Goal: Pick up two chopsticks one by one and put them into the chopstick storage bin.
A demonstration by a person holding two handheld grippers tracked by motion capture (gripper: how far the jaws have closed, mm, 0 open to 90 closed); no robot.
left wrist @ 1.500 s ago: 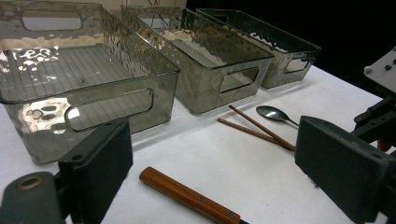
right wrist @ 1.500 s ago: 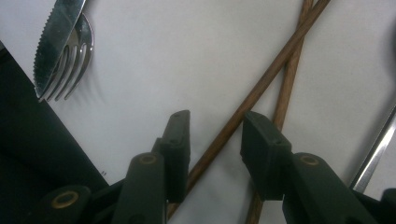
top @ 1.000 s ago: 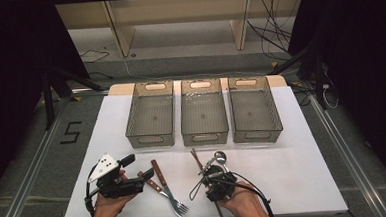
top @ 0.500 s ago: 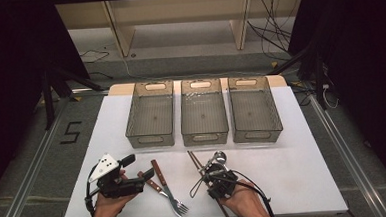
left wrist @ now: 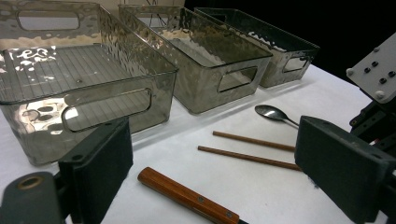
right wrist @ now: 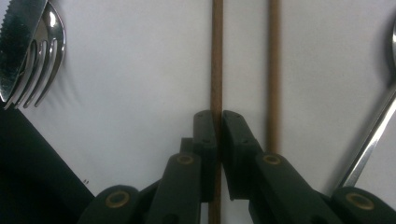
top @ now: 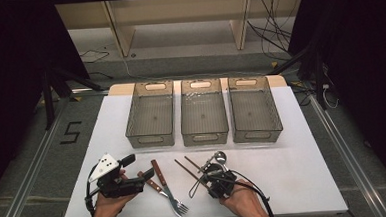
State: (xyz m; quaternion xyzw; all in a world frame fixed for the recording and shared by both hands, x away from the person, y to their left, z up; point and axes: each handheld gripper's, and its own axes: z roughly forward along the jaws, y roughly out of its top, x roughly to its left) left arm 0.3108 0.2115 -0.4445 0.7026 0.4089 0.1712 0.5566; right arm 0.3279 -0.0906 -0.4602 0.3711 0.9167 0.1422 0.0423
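At 6 o'clock on counter [top: 305, 182], one chopstick [right wrist: 216, 56] pinched by just-closing right gripper [right wrist: 218, 122] jaws; left gripper [left wrist: 210, 158] jaws wide, empty. Risk: thin stick pivoted or dropped, off-centre pinch.

A white desk [top: 309, 172] is seen from above, with three smoked-plastic bins [top: 202, 112] set side by side along its far half. Nearer the front edge, a wooden-handled knife [top: 160, 176], a fork [top: 178, 206], two chopsticks [top: 186, 170] and a spoon [top: 218, 157] are laid out.
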